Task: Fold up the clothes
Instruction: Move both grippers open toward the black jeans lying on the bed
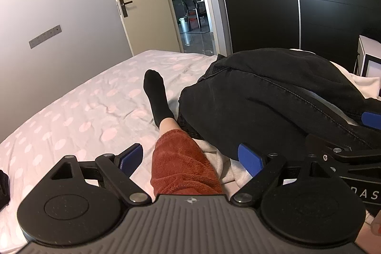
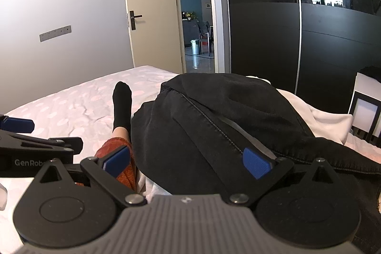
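Note:
A black denim garment (image 1: 269, 97) lies bunched in a mound on the bed, over a white garment (image 1: 364, 82). It also shows in the right wrist view (image 2: 214, 123), with the white garment (image 2: 326, 118) behind it. My left gripper (image 1: 190, 158) is open and empty, its blue pads straddling the person's leg, left of the mound. My right gripper (image 2: 188, 162) is open and empty, its pads spread over the near edge of the black garment. The right gripper also shows in the left wrist view (image 1: 357, 135).
The person's leg in rust-red trousers (image 1: 183, 166) and a black sock (image 1: 156, 92) stretches across the polka-dot bed sheet (image 1: 71, 116). A black wardrobe (image 1: 297, 4) stands behind, an open doorway (image 1: 188, 4) to its left, a white nightstand (image 2: 366, 108) at right.

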### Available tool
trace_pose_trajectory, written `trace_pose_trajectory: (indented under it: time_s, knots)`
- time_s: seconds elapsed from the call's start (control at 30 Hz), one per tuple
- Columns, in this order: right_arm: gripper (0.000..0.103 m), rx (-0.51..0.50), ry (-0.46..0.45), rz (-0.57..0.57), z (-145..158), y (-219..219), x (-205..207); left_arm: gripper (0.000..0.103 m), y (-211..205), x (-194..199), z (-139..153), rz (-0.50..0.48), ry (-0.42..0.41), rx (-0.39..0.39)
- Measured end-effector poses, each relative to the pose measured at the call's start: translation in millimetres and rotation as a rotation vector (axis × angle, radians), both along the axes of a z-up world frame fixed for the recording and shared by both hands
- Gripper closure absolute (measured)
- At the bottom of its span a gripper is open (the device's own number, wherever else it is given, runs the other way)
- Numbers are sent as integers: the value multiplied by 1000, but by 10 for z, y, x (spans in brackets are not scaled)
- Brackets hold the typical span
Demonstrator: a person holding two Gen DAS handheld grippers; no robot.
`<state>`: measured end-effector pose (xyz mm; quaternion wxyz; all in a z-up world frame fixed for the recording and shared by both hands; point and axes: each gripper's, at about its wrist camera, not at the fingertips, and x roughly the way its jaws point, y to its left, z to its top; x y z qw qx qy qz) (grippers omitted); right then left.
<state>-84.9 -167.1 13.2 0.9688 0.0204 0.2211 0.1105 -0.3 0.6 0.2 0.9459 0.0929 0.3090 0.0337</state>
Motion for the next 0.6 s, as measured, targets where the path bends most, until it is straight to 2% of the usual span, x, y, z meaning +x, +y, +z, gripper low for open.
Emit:
trace_pose_trajectory:
  time_s: [0.6]
  knots:
    - [1, -14, 5, 11, -2, 29, 13, 0, 43, -14, 5, 10, -3, -12]
